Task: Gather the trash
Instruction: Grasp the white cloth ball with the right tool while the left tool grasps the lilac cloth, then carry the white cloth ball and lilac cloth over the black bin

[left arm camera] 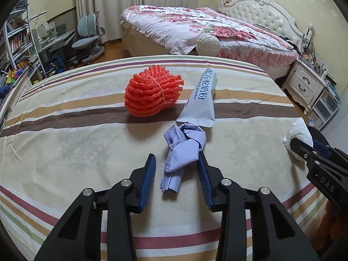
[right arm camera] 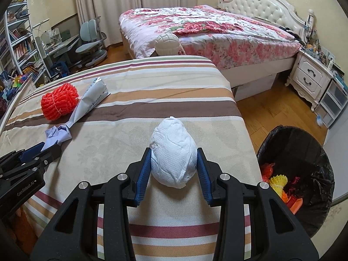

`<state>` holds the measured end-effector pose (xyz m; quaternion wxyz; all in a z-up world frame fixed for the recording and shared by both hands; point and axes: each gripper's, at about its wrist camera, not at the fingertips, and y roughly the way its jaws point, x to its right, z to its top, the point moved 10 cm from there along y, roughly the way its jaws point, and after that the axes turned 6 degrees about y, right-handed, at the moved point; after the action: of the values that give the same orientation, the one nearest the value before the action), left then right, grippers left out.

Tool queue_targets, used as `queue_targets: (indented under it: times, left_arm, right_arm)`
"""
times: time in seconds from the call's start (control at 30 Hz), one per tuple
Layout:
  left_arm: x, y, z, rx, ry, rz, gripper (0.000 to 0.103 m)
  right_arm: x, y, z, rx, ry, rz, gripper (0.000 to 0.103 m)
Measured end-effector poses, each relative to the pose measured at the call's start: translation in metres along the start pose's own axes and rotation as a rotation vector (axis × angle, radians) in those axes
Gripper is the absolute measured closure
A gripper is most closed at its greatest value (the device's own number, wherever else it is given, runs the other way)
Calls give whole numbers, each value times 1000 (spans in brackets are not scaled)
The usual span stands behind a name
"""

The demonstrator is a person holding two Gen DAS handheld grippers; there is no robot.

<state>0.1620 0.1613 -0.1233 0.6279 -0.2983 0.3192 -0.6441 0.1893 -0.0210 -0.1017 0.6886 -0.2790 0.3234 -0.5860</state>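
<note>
On the striped bed cover (left arm camera: 65, 148) lie a crumpled light-blue cloth (left arm camera: 182, 150), a grey milk-powder pouch (left arm camera: 200, 100) and a red foam net bundle (left arm camera: 153, 93). My left gripper (left arm camera: 177, 158) is open with its jaws on either side of the blue cloth; the right finger touches it. My right gripper (right arm camera: 174, 154) has both pads against a white paper wad (right arm camera: 173, 152) that rests on the cover (right arm camera: 152, 100). The cloth (right arm camera: 57, 134), pouch (right arm camera: 91, 100) and net bundle (right arm camera: 59, 104) also show in the right wrist view, with the left gripper (right arm camera: 46, 149) at the cloth.
A black-lined trash bin (right arm camera: 304, 152) with colourful scraps stands on the wooden floor right of the bed. A floral bed (right arm camera: 206, 28), a white ball (right arm camera: 167, 43), a nightstand (right arm camera: 311, 78), and a desk with chair (left arm camera: 87, 37) lie beyond.
</note>
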Motion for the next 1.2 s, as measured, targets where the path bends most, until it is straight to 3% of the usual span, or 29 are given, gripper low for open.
queue_targets:
  times: [0.03, 0.6, 1.2]
  left_arm:
    - [1, -1, 0, 4, 5, -5, 74]
    - [8, -31, -3, 71, -11, -27, 75]
    - [54, -64, -1, 144, 26, -56, 75]
  right_arm:
    - [0, 0, 0, 0, 0, 0, 64]
    - [-4, -30, -4, 41, -4, 11, 64]
    - [25, -74, -21, 91, 20, -5, 64]
